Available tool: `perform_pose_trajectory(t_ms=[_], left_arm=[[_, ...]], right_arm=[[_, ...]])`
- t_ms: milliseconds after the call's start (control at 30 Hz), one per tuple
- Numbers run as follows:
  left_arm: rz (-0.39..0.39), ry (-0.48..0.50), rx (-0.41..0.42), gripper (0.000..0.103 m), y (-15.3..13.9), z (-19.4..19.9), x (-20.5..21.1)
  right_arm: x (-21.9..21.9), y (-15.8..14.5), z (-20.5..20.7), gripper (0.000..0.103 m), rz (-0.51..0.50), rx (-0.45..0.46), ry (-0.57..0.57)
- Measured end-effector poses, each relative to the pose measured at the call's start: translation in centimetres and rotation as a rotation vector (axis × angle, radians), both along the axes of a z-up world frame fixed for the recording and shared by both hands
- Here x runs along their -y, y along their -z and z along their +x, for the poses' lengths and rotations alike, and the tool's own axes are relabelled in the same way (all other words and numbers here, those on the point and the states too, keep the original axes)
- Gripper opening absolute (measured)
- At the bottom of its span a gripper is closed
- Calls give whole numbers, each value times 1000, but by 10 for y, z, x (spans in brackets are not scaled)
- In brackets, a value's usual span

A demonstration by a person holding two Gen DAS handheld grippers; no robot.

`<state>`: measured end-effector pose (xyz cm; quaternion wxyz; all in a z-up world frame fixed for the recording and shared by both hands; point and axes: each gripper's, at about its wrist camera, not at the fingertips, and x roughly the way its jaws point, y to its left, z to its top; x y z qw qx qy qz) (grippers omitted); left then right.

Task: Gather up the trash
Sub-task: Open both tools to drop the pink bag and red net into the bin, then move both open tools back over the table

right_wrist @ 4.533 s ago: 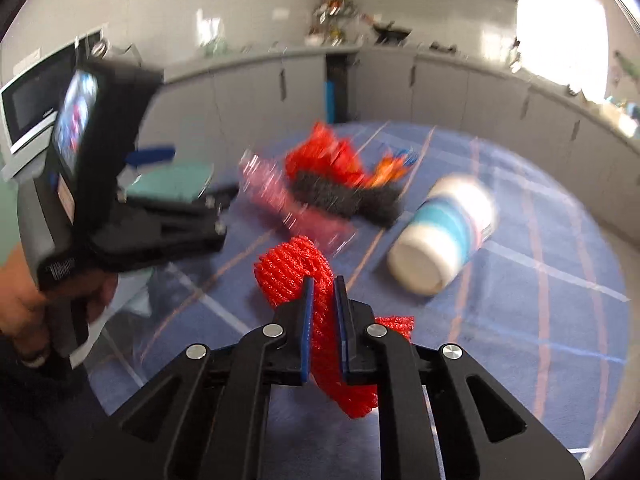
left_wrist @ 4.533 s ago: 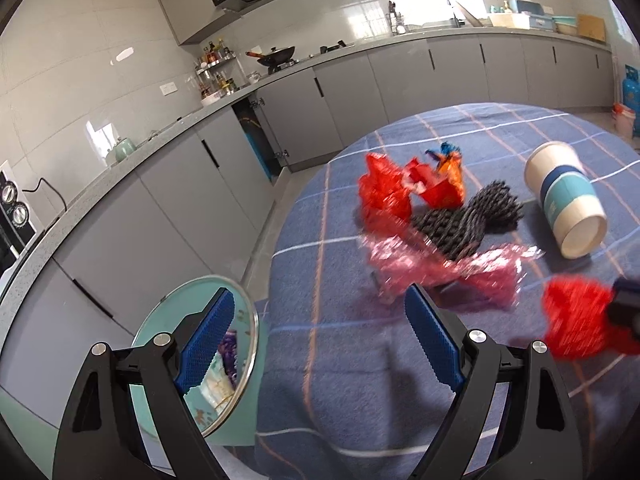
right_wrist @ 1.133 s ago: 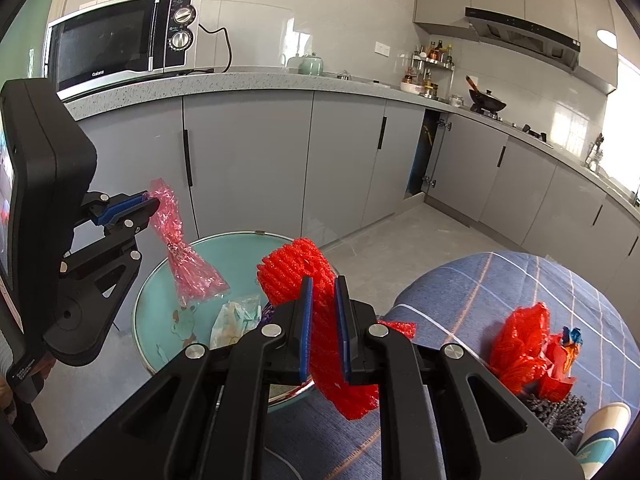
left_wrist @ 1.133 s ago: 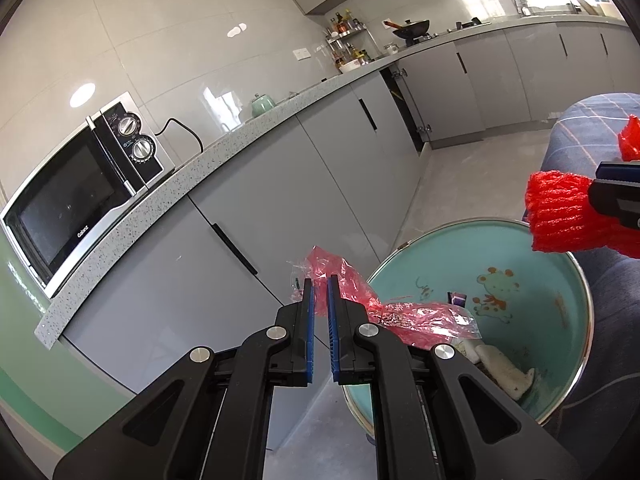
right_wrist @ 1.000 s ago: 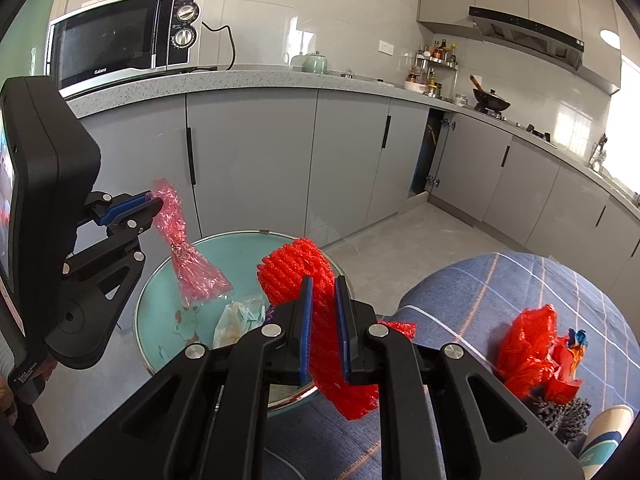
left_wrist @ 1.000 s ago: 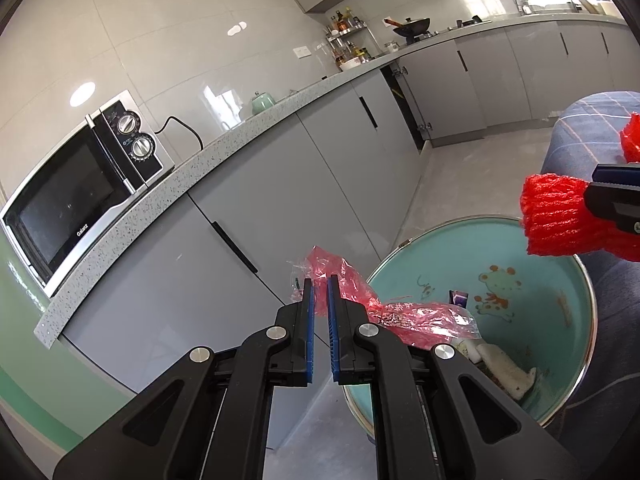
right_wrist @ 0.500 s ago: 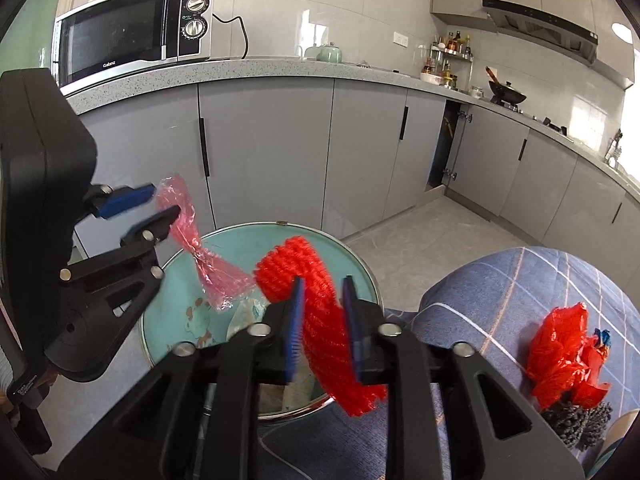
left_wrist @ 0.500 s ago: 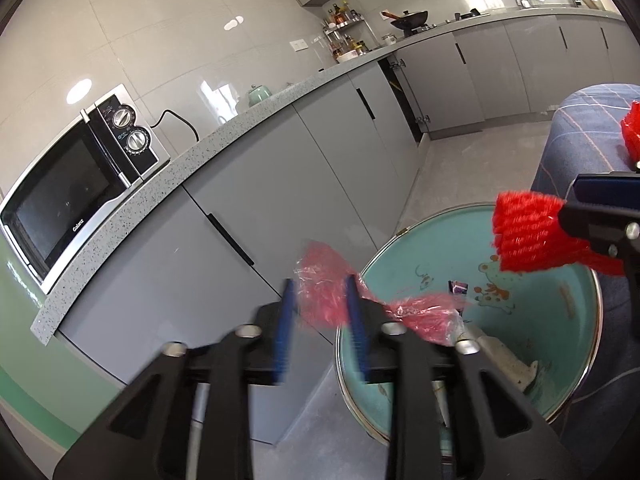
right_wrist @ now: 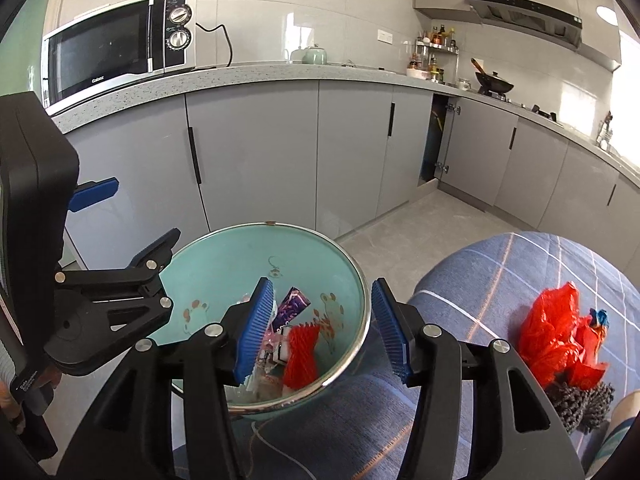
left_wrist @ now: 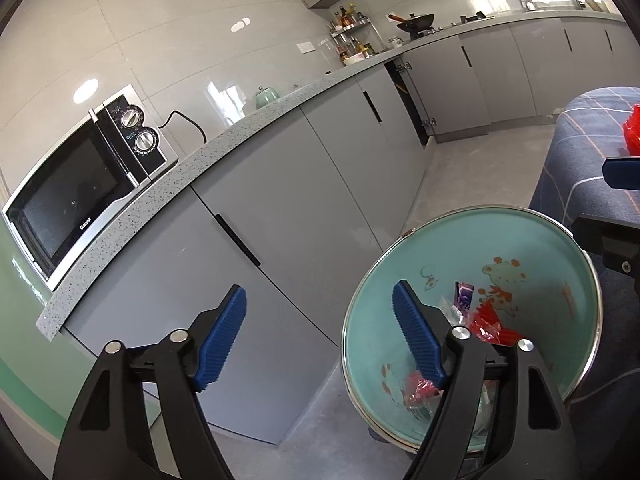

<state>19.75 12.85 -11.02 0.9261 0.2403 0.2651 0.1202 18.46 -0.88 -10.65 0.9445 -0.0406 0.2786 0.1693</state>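
Dropped red foam net (right_wrist: 302,354) lies in bin (right_wrist: 224,256) (below right hand-held gripper (right_wrist: 322,330)).

I see a table (right_wrist: 500,280) covered with a blue checked cloth at the near right. On it, toward its right side, lie a red plastic bag (right_wrist: 552,332), a small orange and blue wrapper (right_wrist: 596,320) touching it, and a dark mesh scrubber (right_wrist: 580,400) just nearer. On the grey floor (right_wrist: 420,216), left of the table, stands a teal bin (right_wrist: 224,264).
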Motion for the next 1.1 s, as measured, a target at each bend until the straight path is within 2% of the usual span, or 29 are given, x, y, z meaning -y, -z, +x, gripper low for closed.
perform_pose_trajectory(t_ms=[100, 233, 400, 600, 933, 1100], left_arm=[[1, 10, -1, 78, -1, -2, 4], [-5, 20, 1, 84, -1, -6, 12], [-16, 49, -4, 86, -2, -12, 27], [-25, 108, -11, 86, -2, -20, 55], [-31, 217, -14, 88, -3, -34, 108], [-43, 272, -18, 88, -2, -34, 138]], right_arm=[[5, 0, -4, 58, -6, 2, 18], [16, 0, -11, 59, -20, -1, 53], [34, 0, -19, 61, -38, -6, 112], [70, -2, -36, 68, -59, -6, 217], [131, -5, -67, 69, -72, 2, 378], [163, -10, -84, 76, -140, 15, 543]])
